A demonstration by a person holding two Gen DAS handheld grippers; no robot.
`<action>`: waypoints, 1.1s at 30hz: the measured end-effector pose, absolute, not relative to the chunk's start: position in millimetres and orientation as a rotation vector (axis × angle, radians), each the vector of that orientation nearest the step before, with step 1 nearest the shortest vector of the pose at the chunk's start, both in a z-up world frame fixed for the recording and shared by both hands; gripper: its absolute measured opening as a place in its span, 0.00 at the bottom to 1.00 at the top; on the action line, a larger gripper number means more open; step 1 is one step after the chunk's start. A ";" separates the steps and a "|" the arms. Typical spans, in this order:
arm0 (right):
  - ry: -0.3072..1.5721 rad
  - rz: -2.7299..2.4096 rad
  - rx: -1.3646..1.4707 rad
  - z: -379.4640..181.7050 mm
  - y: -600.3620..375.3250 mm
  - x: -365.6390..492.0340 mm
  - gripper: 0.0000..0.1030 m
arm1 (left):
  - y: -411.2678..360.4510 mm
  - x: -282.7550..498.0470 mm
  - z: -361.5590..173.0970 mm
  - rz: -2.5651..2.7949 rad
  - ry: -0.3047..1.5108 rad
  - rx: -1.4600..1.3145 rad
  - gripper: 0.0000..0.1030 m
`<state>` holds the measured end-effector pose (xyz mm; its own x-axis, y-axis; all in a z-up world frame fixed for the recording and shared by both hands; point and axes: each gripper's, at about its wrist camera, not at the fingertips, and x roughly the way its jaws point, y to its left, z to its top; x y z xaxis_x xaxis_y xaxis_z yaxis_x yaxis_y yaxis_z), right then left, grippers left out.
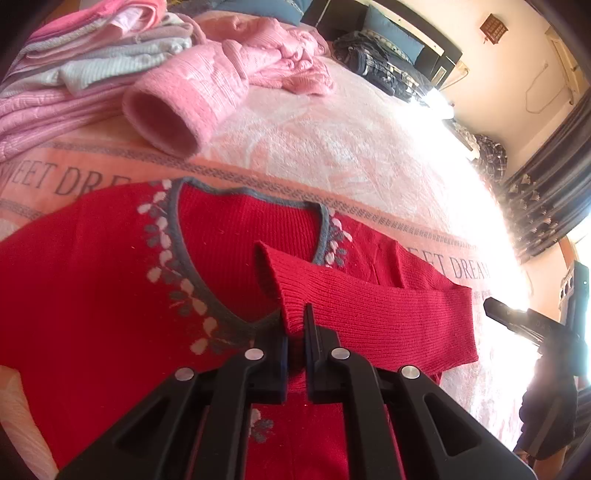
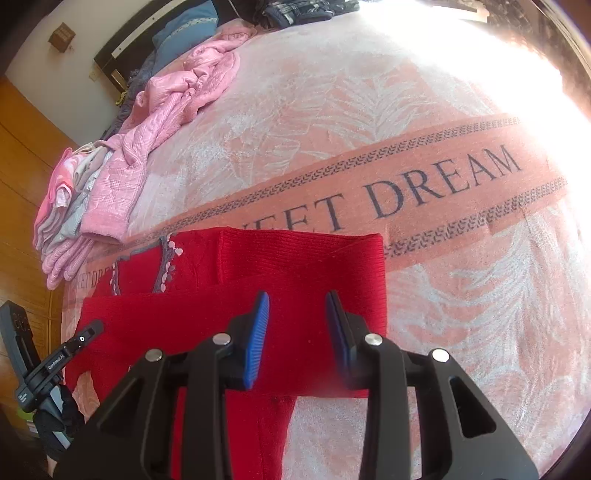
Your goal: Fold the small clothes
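A red knit sweater (image 1: 92,280) with a grey V-neck trim and a leaf pattern lies flat on the pink blanket (image 1: 332,147). One red sleeve (image 1: 369,306) is folded across its chest. My left gripper (image 1: 295,332) is shut on the ribbed cuff end of that sleeve, low over the neckline. In the right wrist view the sweater (image 2: 303,266) shows its folded right side. My right gripper (image 2: 297,332) hovers open above that part, with nothing between its blue pads (image 2: 258,339). The left gripper (image 2: 85,336) shows at the left edge of that view.
A loose pink sweater (image 1: 207,85) lies behind the red one, its cuff open toward me. A pile of folded pink and grey clothes (image 1: 74,66) sits at the far left. Blue pillows (image 1: 391,33) and dark plaid cloth (image 1: 380,70) lie at the bed's head. The blanket reads "SWEET DREAM" (image 2: 436,184).
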<state>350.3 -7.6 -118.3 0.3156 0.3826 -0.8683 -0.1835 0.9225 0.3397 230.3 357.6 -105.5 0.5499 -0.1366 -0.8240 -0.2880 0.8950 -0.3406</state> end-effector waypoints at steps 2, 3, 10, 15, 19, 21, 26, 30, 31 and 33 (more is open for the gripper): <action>1.198 0.381 0.171 -119.0 -4.9 349.2 0.32 | 377.7 223.5 -95.3 0.129 0.964 -0.479 0.06; 1.204 0.389 0.160 -120.5 -2.5 348.6 0.32 | 389.8 218.4 -92.4 0.151 0.951 -0.483 0.06; 1.286 0.515 0.215 -140.5 24.2 344.8 0.32 | 462.6 193.0 -94.2 0.297 0.930 -0.538 0.06; 1.349 0.507 0.156 -157.5 44.5 342.4 0.32 | 481.1 185.9 -129.9 0.347 1.016 -0.529 0.06; 1.399 0.467 0.097 -178.5 47.9 340.6 0.30 | 481.4 188.9 -161.0 0.369 1.102 -0.508 0.07; 1.394 0.470 0.076 -179.9 49.4 339.9 0.30 | 483.2 187.9 -165.1 0.385 1.118 -0.503 0.12; 1.351 0.494 0.084 -156.8 49.9 339.6 0.32 | 495.1 176.9 -126.1 0.467 1.010 -0.470 0.15; 1.296 0.517 0.104 -135.3 55.5 339.2 0.34 | 486.3 177.2 -92.9 0.415 0.907 -0.442 0.20; 1.297 0.521 0.101 -135.8 59.6 338.7 0.34 | 482.9 182.2 -92.5 0.390 0.911 -0.456 0.23; 1.312 0.522 0.068 -142.7 69.2 335.6 0.34 | 475.8 191.3 -103.2 0.344 0.948 -0.479 0.23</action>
